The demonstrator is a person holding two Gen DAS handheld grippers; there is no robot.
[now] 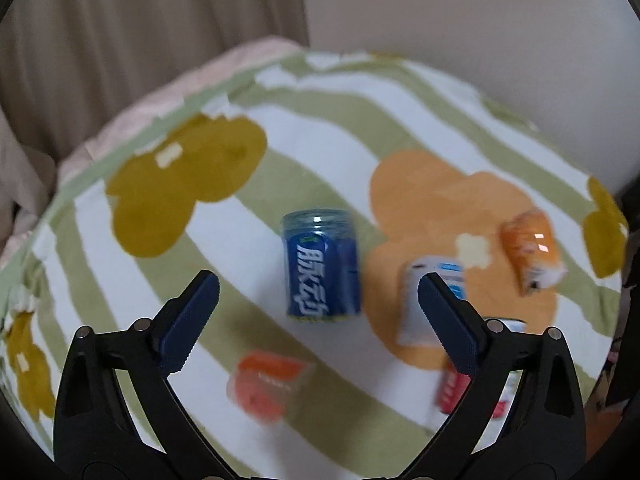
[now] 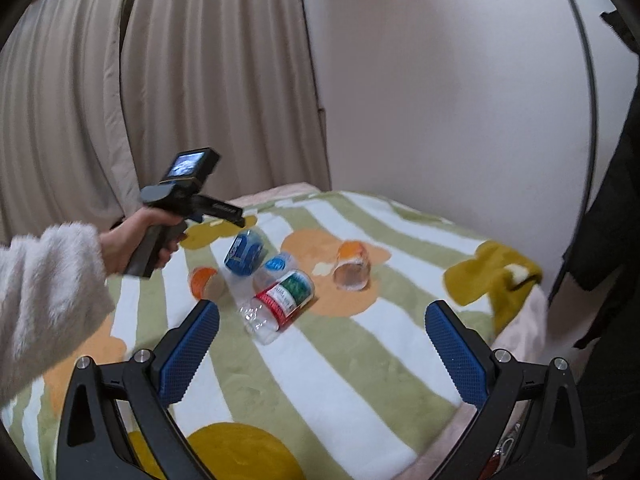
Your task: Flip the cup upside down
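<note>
Cups cut from plastic bottles lie scattered on a green-and-white striped blanket (image 2: 360, 380) with orange and mustard flower shapes. The blue-labelled cup (image 1: 322, 268) is the landmark: in the left wrist view it stands on the blanket straight ahead of the left gripper (image 1: 318, 284), whose jaws are spread wide with nothing between them and which does not touch it. Nearer the camera than the blue cup lies a blurred orange-red cup (image 1: 266, 384). To the blue cup's right a white-and-blue cup (image 1: 430, 300) sits partly behind the gripper's right finger, and further right an orange-labelled cup (image 1: 530, 250) lies tilted. Below the white one a red-labelled cup (image 1: 456, 394) shows only in part. In the right wrist view the right gripper (image 2: 322, 334) hovers well short of the blue cup, jaws apart and empty. A hand (image 2: 136, 246) in a fuzzy white sleeve (image 2: 44, 304) holds the left gripper's handle left of the blue cup.
</note>
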